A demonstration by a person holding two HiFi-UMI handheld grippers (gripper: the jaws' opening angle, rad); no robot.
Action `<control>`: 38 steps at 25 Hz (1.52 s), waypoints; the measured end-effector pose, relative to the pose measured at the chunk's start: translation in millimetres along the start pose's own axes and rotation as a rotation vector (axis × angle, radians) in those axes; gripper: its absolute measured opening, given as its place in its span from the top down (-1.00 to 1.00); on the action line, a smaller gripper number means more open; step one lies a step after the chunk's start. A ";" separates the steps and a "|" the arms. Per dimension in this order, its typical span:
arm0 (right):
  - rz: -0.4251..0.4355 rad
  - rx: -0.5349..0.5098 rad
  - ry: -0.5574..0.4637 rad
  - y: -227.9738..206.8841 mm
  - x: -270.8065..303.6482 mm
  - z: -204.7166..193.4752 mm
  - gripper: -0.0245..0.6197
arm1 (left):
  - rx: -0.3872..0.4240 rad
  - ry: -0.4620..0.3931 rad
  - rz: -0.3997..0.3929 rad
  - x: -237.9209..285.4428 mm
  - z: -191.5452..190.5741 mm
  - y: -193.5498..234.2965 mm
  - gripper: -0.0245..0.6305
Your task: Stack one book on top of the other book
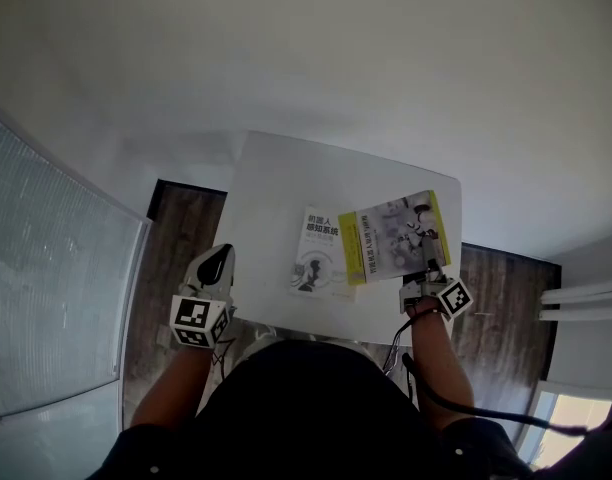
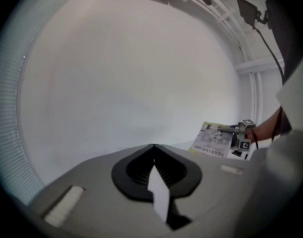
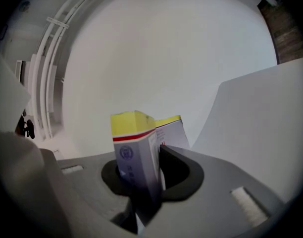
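Right gripper (image 1: 423, 276): my jaws are clamped on the near right corner of the yellow-spined book (image 1: 396, 236). The right gripper view shows the book standing on edge between the two pads, with its yellow top and red band above them. That book sits over the near right part of the white table (image 1: 286, 173), cover up and skewed slightly. Its yellow spine edge lies across the right margin of the white-covered book (image 1: 317, 253). In the left gripper view it appears tilted, far end higher. I cannot tell whether it presses on the book beneath or hangs just clear of it. The white-covered book lies flat near the middle of the table's near edge, cover up, with no gripper on it. Left gripper (image 1: 218, 258): my jaws are together with no object between them, as its own view confirms. It is at the near left corner of the table, well apart from both books, with dark wood floor (image 1: 181, 228) below it. A plain white wall (image 2: 131, 73) faces this gripper.
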State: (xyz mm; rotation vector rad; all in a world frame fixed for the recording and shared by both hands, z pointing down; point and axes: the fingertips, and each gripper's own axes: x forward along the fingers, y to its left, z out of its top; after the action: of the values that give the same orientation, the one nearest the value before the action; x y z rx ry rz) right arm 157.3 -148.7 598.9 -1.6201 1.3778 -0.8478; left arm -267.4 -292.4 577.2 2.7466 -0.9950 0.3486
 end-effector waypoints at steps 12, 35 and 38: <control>0.123 0.014 0.041 15.7 3.3 1.7 0.68 | -0.006 -0.036 0.051 -17.8 -8.7 -24.9 0.91; 0.272 0.111 0.198 45.0 23.4 -31.0 0.67 | -0.001 -0.044 0.262 -100.1 -1.5 -44.4 0.91; 0.254 0.101 0.229 50.8 49.1 -86.8 0.67 | -0.039 -0.031 0.274 -116.4 -25.5 6.3 0.91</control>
State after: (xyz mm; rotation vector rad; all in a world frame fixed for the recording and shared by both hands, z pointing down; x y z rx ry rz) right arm 67.0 -214.1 589.6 -1.2679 1.6322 -0.9545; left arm -362.1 -220.4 568.8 2.5902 -1.3752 0.3248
